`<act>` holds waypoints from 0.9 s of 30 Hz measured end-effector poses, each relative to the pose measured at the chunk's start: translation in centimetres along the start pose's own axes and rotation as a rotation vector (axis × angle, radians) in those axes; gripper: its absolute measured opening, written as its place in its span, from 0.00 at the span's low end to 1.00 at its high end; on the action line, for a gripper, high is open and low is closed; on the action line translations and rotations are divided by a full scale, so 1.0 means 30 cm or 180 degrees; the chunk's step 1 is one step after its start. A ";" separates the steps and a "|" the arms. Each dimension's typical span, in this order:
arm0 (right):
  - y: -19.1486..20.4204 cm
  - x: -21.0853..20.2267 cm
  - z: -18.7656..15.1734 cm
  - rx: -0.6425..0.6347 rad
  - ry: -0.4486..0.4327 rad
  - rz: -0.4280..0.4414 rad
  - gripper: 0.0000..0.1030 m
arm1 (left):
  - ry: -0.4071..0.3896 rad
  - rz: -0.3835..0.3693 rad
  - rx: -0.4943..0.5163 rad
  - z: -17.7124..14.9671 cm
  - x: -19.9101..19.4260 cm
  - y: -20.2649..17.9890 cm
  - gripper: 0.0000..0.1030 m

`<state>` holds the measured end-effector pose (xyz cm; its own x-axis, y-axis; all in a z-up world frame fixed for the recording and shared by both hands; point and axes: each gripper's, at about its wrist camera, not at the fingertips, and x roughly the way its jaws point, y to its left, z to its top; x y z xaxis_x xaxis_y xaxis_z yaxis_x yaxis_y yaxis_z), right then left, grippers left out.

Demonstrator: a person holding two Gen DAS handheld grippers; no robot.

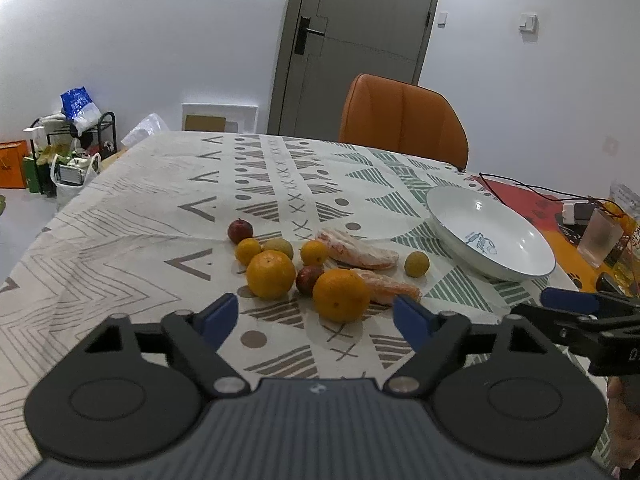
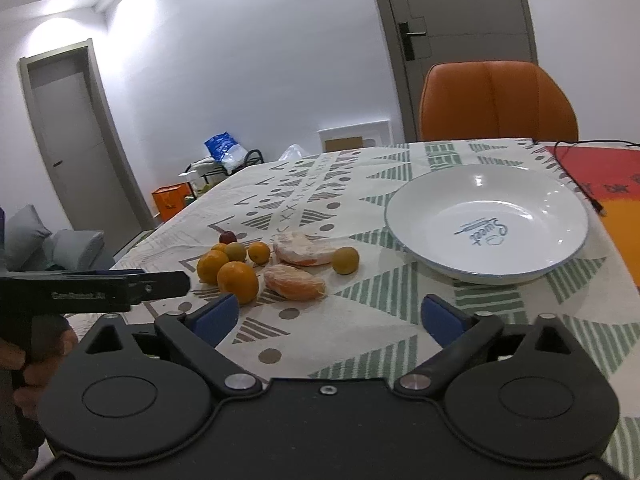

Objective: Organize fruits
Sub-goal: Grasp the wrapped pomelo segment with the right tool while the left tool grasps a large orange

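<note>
- The fruit sits in a loose cluster on the tablecloth [image 1: 120, 216], just ahead of the left gripper [image 1: 316, 320]: two oranges, the nearer one [image 1: 341, 295] close off its right fingertip, the other [image 1: 270, 275] ahead of its left.
- Behind them lie smaller yellow fruits [image 1: 314, 252], two dark red ones [image 1: 240, 230] and two wrapped peeled pieces [image 1: 356, 250].
- The left gripper's jaws stand apart, nothing between them.
- The right gripper [image 2: 330, 314] is likewise apart and empty; the cluster lies ahead to its left, the white bowl [image 2: 520, 272] ahead to its right.
- The bowl holds no fruit.
- Beyond the table stands an orange chair [image 2: 496, 100], with a grey door [image 1: 360, 40] behind.
</note>
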<state>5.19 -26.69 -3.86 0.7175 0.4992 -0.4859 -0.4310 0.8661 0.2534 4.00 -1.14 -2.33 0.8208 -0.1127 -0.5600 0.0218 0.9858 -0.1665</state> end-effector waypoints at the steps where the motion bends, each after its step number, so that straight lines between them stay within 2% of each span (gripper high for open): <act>1: -0.001 0.009 0.001 0.0007 0.0014 0.0019 0.90 | 0.0016 -0.0009 -0.0015 0.000 0.009 0.002 0.75; 4: 0.000 0.034 0.003 0.0026 0.0045 0.0062 0.85 | 0.0073 -0.0047 -0.0062 0.000 0.035 0.009 0.70; 14: -0.023 0.112 0.023 0.0058 0.0156 0.0194 0.76 | 0.0175 -0.0132 -0.0112 0.017 0.120 -0.002 0.69; 18: -0.044 0.139 0.030 0.0113 0.0203 0.0243 0.72 | 0.0231 -0.0185 -0.0111 0.027 0.152 -0.013 0.62; 23: -0.059 0.174 0.037 0.0135 0.0265 0.0315 0.70 | 0.0327 -0.0207 -0.0119 0.032 0.199 -0.026 0.58; 24: -0.062 0.183 0.039 0.0139 0.0277 0.0331 0.69 | 0.0351 -0.0206 -0.0133 0.032 0.209 -0.026 0.56; 27: -0.066 0.210 0.045 0.0140 0.0342 0.0381 0.67 | 0.0451 -0.0207 -0.0159 0.033 0.235 -0.023 0.40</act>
<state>11.31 -25.22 -6.30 0.5988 0.5950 -0.5362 -0.4838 0.8022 0.3499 10.32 -2.48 -5.37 0.7296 -0.1961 -0.6551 0.0410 0.9688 -0.2444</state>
